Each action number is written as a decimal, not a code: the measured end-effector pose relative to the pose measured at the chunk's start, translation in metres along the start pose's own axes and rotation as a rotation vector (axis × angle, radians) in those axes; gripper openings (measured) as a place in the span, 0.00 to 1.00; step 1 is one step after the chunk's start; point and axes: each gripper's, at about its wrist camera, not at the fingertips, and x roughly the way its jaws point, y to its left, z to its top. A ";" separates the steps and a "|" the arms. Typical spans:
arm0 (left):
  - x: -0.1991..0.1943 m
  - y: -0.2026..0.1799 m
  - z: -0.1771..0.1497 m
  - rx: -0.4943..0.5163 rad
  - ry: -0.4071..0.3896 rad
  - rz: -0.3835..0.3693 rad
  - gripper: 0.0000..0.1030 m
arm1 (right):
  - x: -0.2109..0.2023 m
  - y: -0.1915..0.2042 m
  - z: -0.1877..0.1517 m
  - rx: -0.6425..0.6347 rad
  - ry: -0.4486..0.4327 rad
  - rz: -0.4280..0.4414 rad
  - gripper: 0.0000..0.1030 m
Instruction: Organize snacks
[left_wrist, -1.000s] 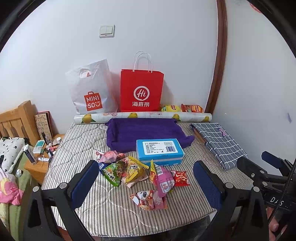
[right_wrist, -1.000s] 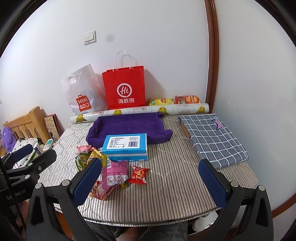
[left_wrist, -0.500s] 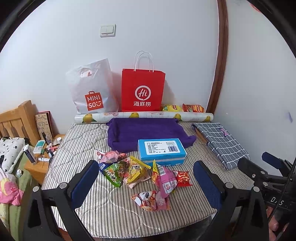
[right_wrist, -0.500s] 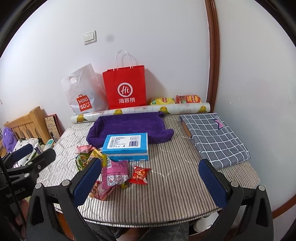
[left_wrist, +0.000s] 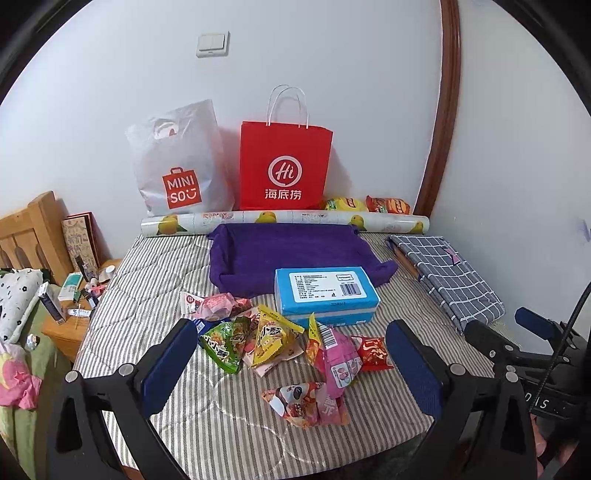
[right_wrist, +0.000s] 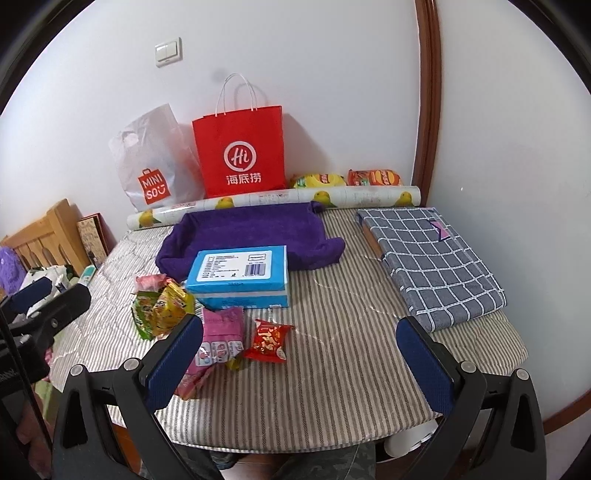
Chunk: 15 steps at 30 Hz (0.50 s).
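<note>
Several snack packets lie in a loose pile on the striped table: a green one (left_wrist: 223, 341), a yellow one (left_wrist: 271, 338), a pink one (left_wrist: 338, 360), a small red one (left_wrist: 373, 352) and one with cookies (left_wrist: 304, 402). A blue box (left_wrist: 325, 295) sits behind them, against a purple cloth tray (left_wrist: 291, 251). My left gripper (left_wrist: 291, 365) is open and empty, above the table's near edge in front of the pile. My right gripper (right_wrist: 299, 363) is open and empty, near the small red packet (right_wrist: 267, 341).
A red paper bag (left_wrist: 284, 166) and a white Miniso bag (left_wrist: 179, 166) stand against the back wall behind a fruit-print roll (left_wrist: 284, 219). Two chip bags (left_wrist: 365, 205) lie at the back right. A folded checked cloth (right_wrist: 432, 258) lies on the right. A cluttered nightstand (left_wrist: 70, 306) stands left.
Both grippers have edged slightly forward and to the left; the scene has shifted a little right in the views. Nothing on the table has moved.
</note>
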 end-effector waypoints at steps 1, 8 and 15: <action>0.002 0.001 0.000 -0.001 0.003 0.000 1.00 | 0.002 0.000 0.000 0.001 -0.002 0.000 1.00; 0.020 0.011 0.000 -0.022 0.035 0.001 1.00 | 0.019 0.003 0.002 0.002 0.024 -0.027 1.00; 0.030 0.023 0.004 -0.033 0.054 0.013 1.00 | 0.037 0.001 0.003 0.000 0.037 -0.008 1.00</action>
